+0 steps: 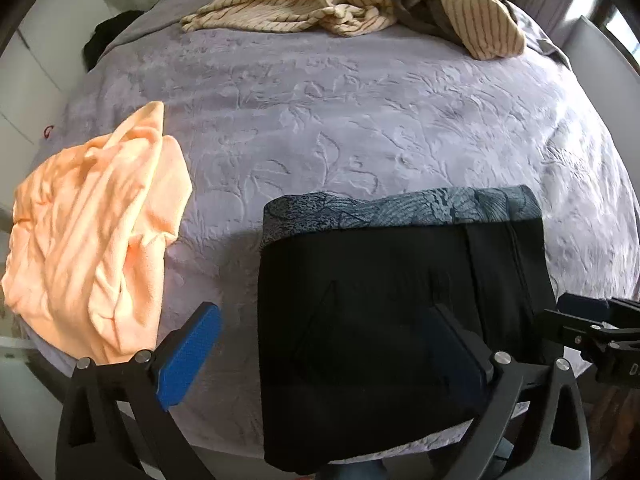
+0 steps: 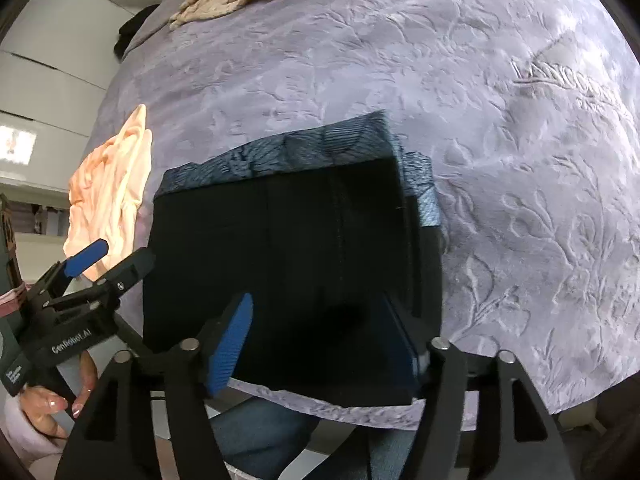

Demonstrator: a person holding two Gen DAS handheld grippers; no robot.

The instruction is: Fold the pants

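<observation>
The pants (image 1: pixel 380 300) lie folded into a black rectangle near the front edge of the lavender bedspread (image 1: pixel 360 120), with a blue-grey patterned band (image 1: pixel 400 206) along their far side. My left gripper (image 1: pixel 320 352) is open wide. Its left blue pad (image 1: pixel 192 352) hangs over bare bedspread and its right finger over the black cloth. In the right wrist view the pants (image 2: pixel 288 248) fill the middle. My right gripper (image 2: pixel 316 344) is open above their near edge, with nothing pinched between its pads. The left gripper (image 2: pixel 100 264) shows at the left of that view.
A crumpled peach garment (image 1: pixel 96 232) lies left of the pants. Cream striped clothes (image 1: pixel 320 0) are heaped at the far side of the bed. The bed's front edge (image 2: pixel 320 404) is just below the pants, with a person's hand (image 2: pixel 52 404) and jeans beneath. White cupboards (image 2: pixel 48 80) stand at the left.
</observation>
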